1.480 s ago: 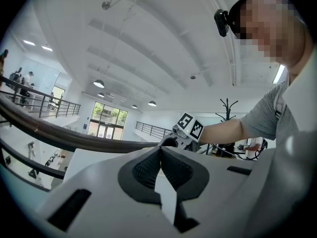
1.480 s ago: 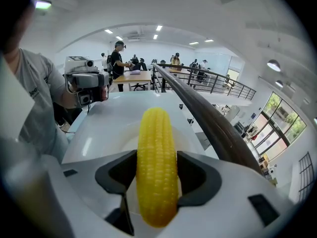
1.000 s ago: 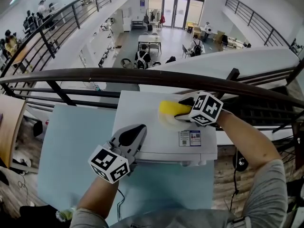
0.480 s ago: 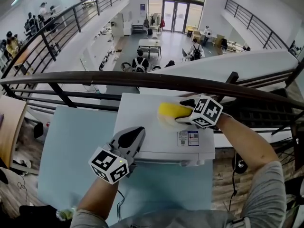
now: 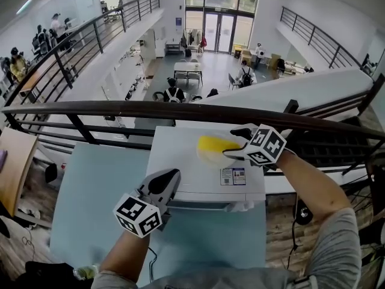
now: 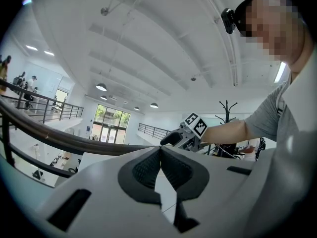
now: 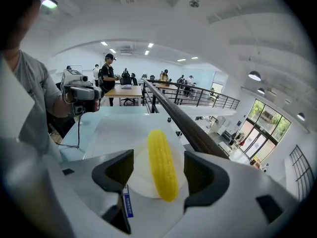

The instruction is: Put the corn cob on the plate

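already the yellow corn cob [image 7: 162, 165] lies on the round white plate [image 7: 141, 175], lengthwise between the fingers of the right gripper [image 7: 158, 168], which have just been opening wide and stand clear of it; the farther left gripper [image 6: 159, 150] is closed, empty.

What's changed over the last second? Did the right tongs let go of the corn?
Yes. The right tongs have just opened and let go of the corn, then drawn up and back from it; their jaws now stand wide on either side, not touching it. The corn lies on the plate as before. The left tongs stay shut and empty.
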Demonstrator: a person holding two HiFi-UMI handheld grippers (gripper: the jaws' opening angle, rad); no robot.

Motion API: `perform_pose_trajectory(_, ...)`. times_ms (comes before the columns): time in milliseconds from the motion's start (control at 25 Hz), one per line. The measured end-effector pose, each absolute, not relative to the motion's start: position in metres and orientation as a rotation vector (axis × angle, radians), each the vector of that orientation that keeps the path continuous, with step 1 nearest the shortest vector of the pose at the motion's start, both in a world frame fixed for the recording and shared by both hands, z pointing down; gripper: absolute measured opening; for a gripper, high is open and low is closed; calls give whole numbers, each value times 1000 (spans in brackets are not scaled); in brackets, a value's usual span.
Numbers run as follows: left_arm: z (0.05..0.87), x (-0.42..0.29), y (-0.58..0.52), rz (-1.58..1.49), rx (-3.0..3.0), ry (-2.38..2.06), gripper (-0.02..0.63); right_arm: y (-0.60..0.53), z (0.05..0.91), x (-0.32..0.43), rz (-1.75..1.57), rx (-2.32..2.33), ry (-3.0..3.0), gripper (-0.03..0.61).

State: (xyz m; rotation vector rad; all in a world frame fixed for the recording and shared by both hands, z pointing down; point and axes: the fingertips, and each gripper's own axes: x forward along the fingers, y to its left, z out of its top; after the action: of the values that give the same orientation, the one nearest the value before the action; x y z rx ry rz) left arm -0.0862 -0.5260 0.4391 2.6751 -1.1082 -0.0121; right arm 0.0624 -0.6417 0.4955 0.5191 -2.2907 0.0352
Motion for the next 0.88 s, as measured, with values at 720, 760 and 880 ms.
perform_pose_trajectory(720, 409, -100, -426, -48, 2632, -1155, 18, -515, 391, 96, 117, 723, -2589, 301)
perform_pose_trajectory(760, 408, -100, -419, -47, 2633, -1156, 18, -505, 388, 98, 123, 733, -2609, 285)
perform_pose_trajectory(880, 404, -102, -399, -45, 2632, -1159, 18, -470, 383, 103, 119, 755, -2648, 252)
